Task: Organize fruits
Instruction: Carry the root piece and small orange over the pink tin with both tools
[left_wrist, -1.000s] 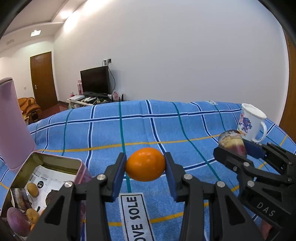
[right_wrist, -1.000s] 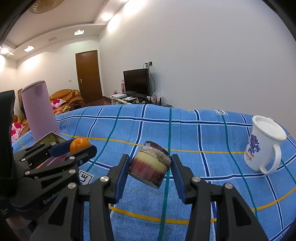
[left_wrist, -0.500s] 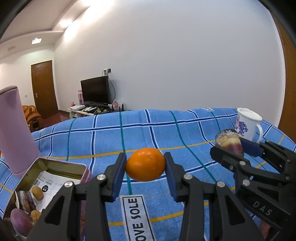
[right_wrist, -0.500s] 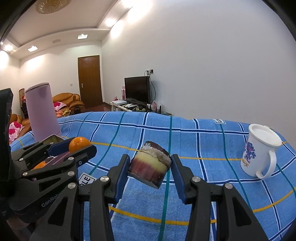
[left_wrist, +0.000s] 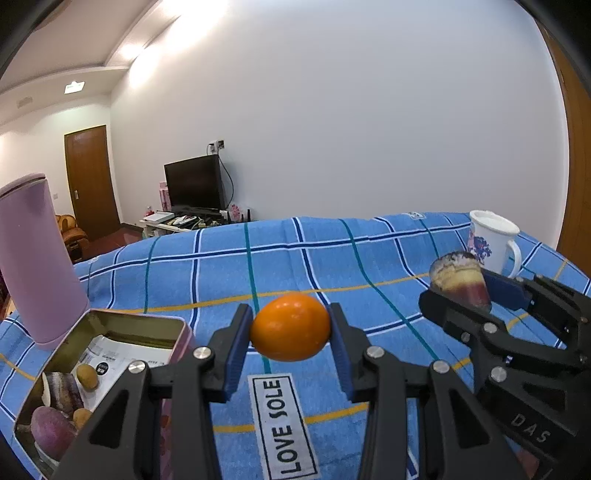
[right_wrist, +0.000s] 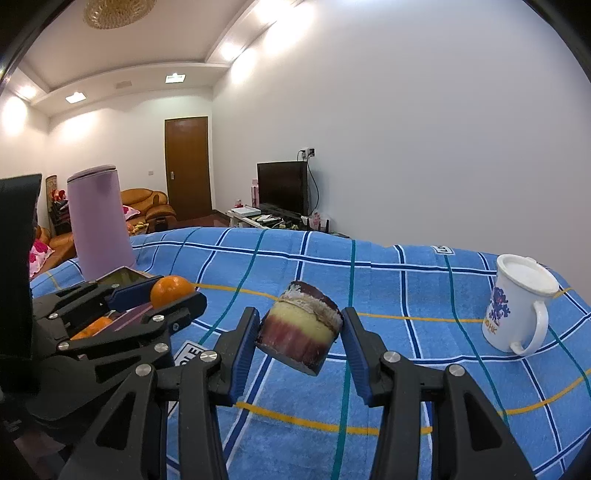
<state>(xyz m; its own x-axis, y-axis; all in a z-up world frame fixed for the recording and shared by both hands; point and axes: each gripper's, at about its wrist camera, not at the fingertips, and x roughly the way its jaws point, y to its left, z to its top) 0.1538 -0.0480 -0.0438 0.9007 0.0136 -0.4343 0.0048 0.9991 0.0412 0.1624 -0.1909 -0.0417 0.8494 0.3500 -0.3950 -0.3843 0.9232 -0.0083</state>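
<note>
My left gripper (left_wrist: 290, 338) is shut on an orange (left_wrist: 290, 326), held in the air above the blue checked cloth; from the right wrist view the same orange (right_wrist: 170, 290) shows at the left. My right gripper (right_wrist: 300, 339) is shut on a cut chunk of purple-and-yellow fruit (right_wrist: 299, 332), tilted between the blue pads; that chunk (left_wrist: 460, 279) appears at the right in the left wrist view. An open metal tin (left_wrist: 146, 325) at the lower left holds several fruit pieces, among them a purple one (left_wrist: 50, 430) and a small yellow one (left_wrist: 87, 376).
A tall pink tumbler (left_wrist: 35, 258) stands just behind the tin. A white printed mug (right_wrist: 515, 308) stands at the right on the cloth (left_wrist: 295, 258). A "LOVE SOLE" label (left_wrist: 282, 424) lies on the cloth below my left gripper. A TV and a door are far behind.
Both grippers have drifted a little sideways and tipped slightly upward, so the tin, tumbler and mug sit lower and further right in view. Both grips are unchanged.
</note>
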